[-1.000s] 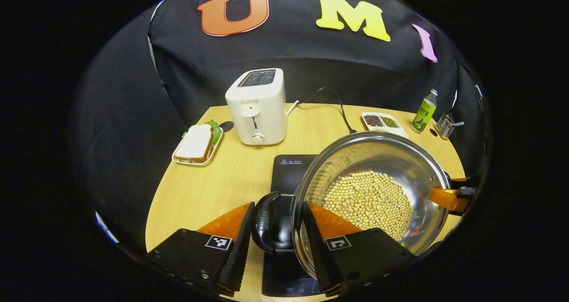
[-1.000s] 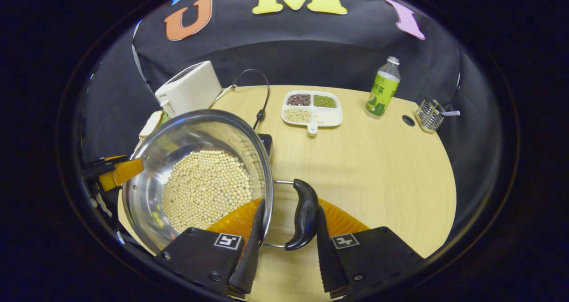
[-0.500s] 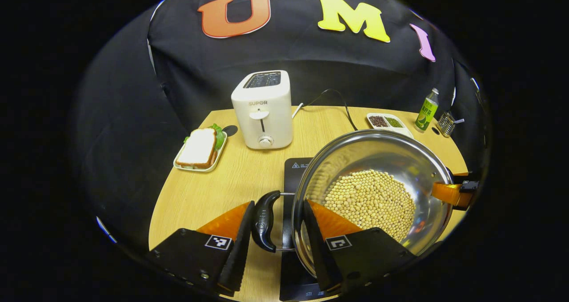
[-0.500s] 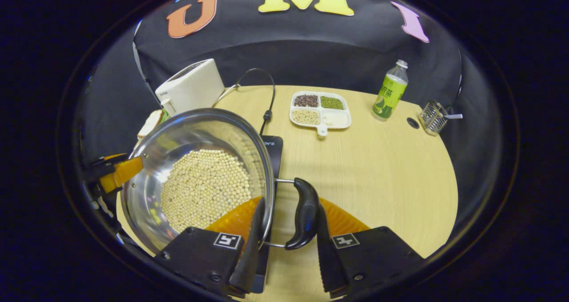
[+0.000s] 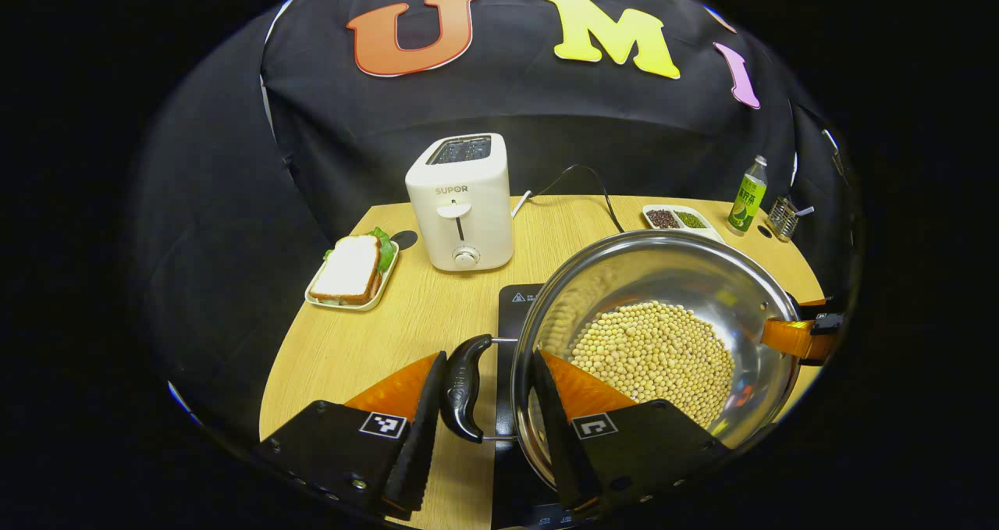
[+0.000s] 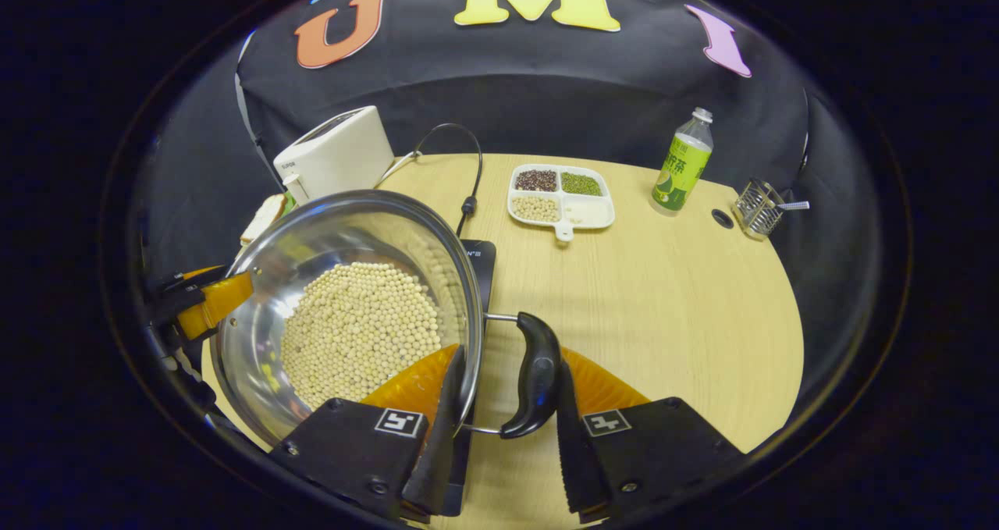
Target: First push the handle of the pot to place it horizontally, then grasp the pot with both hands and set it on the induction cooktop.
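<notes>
Left tool [image 5: 482, 421] is bracketing the pot's near side: one finger outside the black loop handle [image 5: 463, 385], the other inside the bowl against the wall, so handle and rim [image 5: 518, 374] are sitting together between the jaws. Whether both fingers are truly pressing, I cannot tell; the jaws are standing narrowly parted around that handle.

Right tool [image 6: 503, 436] is doing the mirror job in the right gripper view: one finger inside the bowl, one outside the opposite black handle [image 6: 537, 374], same uncertainty about pressure. Judging from this, the two-sided hold is there to keep a loaded pot level.

The pot [image 5: 663, 280] is riding over the dark induction cooktop [image 5: 518, 304], whose flat glassy slab is peeking out under its left edge. Contact with the plate is hidden by the bowl, so landed or hovering, I cannot say. Handles are lying horizontal, wire-stemmed with smooth moulded grips.

Pot is polished steel, round, thin-rimmed, mirror-bright inside. It is carrying a bed of pale round beans [image 5: 652, 354], matte and loose; a tilt would likely send them sliding.

Farther back on the pale woodgrain surface [image 5: 359, 350]: a sandwich on a small tray [image 5: 350, 268], a boxy white toaster [image 5: 462, 202] with its cord trailing, a divided dish of grains [image 6: 560, 193], a green bottle [image 6: 680, 163], a wire basket [image 6: 755, 208].
</notes>
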The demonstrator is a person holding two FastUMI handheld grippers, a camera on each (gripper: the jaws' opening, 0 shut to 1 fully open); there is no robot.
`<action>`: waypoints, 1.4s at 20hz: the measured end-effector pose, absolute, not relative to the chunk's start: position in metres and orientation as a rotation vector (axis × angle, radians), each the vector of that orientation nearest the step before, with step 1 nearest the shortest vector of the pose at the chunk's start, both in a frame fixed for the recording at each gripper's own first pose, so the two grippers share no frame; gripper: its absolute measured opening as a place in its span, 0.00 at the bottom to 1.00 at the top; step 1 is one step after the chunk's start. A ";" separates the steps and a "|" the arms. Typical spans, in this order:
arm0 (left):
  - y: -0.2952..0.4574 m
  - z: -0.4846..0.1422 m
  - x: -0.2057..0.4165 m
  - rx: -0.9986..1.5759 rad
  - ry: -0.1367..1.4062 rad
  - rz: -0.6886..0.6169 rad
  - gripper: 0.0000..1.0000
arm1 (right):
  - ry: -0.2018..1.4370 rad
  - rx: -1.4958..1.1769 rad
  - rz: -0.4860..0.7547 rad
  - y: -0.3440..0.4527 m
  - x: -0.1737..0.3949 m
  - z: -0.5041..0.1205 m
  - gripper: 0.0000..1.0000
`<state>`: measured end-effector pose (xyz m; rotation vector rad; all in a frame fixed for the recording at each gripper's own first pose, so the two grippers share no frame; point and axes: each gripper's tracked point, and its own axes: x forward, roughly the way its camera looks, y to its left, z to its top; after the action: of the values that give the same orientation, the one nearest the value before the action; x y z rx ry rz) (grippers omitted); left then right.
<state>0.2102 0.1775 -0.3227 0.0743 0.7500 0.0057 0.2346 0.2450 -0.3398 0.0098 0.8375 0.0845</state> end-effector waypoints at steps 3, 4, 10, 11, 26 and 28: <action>0.178 -0.322 0.211 0.082 0.731 0.010 0.62 | 0.825 0.007 0.080 0.245 0.235 -0.340 0.58; 0.178 -0.323 0.211 0.078 0.721 0.011 0.62 | 0.822 0.009 0.078 0.245 0.235 -0.339 0.58; 0.178 -0.322 0.212 0.084 0.698 0.006 0.62 | 0.799 0.035 0.067 0.245 0.235 -0.339 0.59; 0.178 -0.322 0.213 0.083 0.697 0.006 0.62 | 0.798 0.042 0.067 0.244 0.235 -0.338 0.60; 0.181 -0.247 0.170 0.057 0.482 0.139 0.97 | 0.597 -0.006 0.169 0.223 0.205 -0.292 0.87; 0.164 -0.226 0.147 0.061 0.450 0.146 0.97 | 0.545 -0.033 0.206 0.214 0.189 -0.272 0.87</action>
<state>0.1473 0.1635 -0.2259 0.0612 0.4497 0.1464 0.1894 0.2136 -0.2719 -0.0332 0.5447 0.2062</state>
